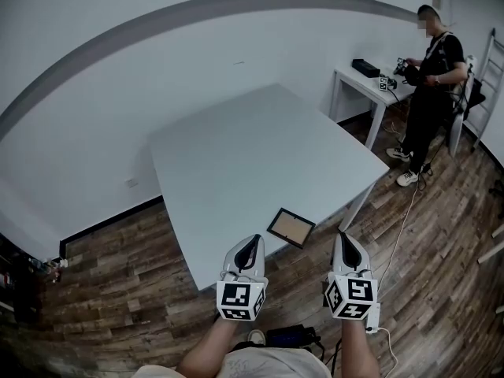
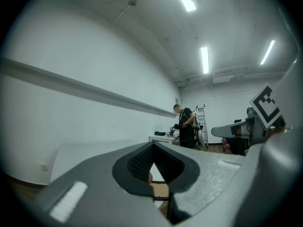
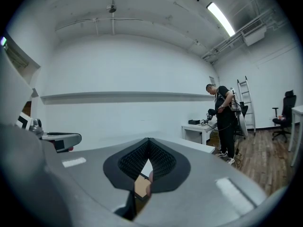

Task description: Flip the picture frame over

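- Bare forearms [image 1: 206, 354] come up from the bottom edge of the head view, each hand carrying a gripper with a marker cube [image 1: 240, 299] at its rear.
- Left gripper [image 1: 253, 239]: it points level over the near edge of the table [image 1: 252, 148]. In its own view the left gripper [image 2: 152, 149] has its jaws together at the tips, and nothing is clamped between them.
- Right gripper [image 1: 344, 235]: it sits beside the left one, pointing nearly level the same way. Its own view shows the right gripper [image 3: 148, 144] with its jaws closed tip to tip, also holding nothing.
- Picture frame [image 1: 290, 227]: it lies flat on the table close to the near edge, between the two gripper tips and just beyond them, touching neither.
  - Its dark border encloses a tan panel.
  - That panel shows through the small gap below the closed tips in the left gripper view [image 2: 160, 191] and in the right gripper view [image 3: 140, 186].
- Side table [image 1: 354, 77]: it stands against the far wall, well apart from the main table. A dark box [image 1: 365, 67] rests on it; whether anything is inside cannot be made out.
- Person [image 1: 429, 77]: they stand at the side table, handling something small with both hands.
- Ladder [image 3: 246, 103]: it leans behind that person, and an office chair [image 3: 286, 112] stands further right.
- Wooden floor [image 1: 118, 290]: it surrounds the table, and a pale cable [image 1: 402, 227] trails across it on the right.
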